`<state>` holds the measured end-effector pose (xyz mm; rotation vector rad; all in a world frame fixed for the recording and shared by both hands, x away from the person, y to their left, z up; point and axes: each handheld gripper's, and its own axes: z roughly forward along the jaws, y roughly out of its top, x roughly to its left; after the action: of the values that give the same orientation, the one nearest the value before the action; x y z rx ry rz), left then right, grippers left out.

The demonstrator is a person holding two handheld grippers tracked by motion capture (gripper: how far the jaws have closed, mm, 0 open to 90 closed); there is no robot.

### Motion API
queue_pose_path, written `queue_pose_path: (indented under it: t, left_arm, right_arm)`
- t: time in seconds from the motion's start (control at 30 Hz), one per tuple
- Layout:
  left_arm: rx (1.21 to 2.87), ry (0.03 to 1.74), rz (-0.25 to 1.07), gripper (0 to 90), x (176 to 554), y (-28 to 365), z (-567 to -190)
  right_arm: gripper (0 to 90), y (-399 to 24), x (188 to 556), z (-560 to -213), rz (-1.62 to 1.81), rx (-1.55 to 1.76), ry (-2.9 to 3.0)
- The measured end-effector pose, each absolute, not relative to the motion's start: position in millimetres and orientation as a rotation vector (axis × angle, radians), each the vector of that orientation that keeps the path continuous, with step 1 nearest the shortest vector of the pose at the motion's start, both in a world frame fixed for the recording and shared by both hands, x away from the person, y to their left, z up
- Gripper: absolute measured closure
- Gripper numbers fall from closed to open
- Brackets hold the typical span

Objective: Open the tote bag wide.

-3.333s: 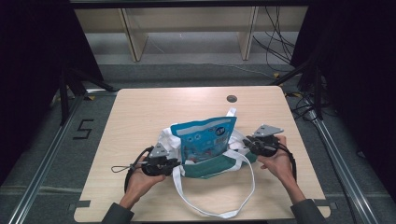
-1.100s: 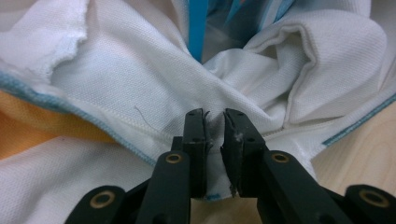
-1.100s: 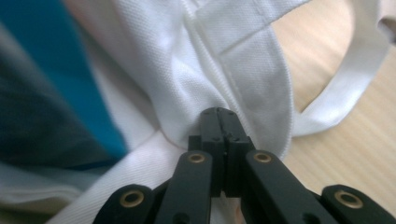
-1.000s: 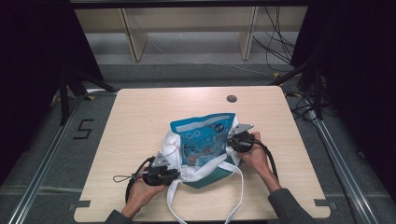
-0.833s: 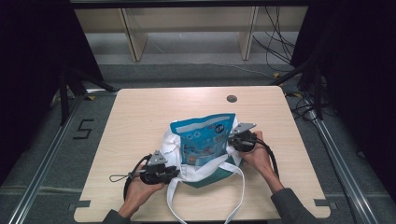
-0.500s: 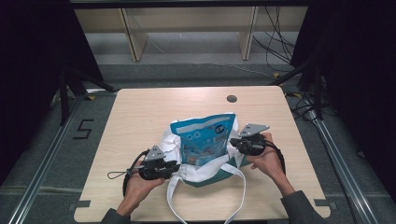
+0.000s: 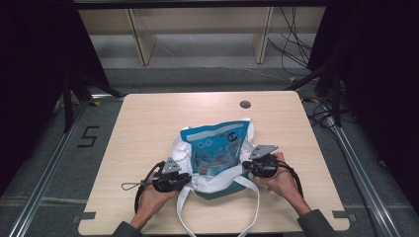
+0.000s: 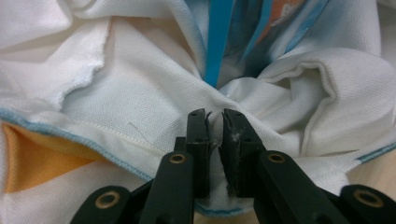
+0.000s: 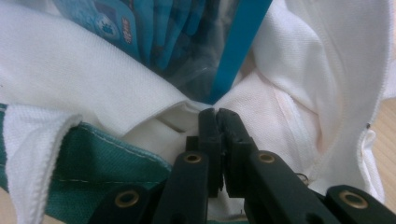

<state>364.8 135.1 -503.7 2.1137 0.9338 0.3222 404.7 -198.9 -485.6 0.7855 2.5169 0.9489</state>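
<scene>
Here, white cloth tote bag with blue printed plastic pouch inside, near middle of light wooden counter | left tongs clamped on bag's left side | right tongs clamped on its right side.

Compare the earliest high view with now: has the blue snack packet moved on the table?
Yes. The blue snack packet now stands more upright and sits nearer the person, farther from the round table hole.
</scene>
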Motion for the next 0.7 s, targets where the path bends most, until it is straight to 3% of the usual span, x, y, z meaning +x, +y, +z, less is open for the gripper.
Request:
queue_pose_path:
  t: [0.7]
  left_arm:
    - [2.077, 1.007, 0.366, 87.2, 418, 136, -508]
  right_arm:
    - [89.3, -194, 440, -492, 0.953, 0.86, 2.454]
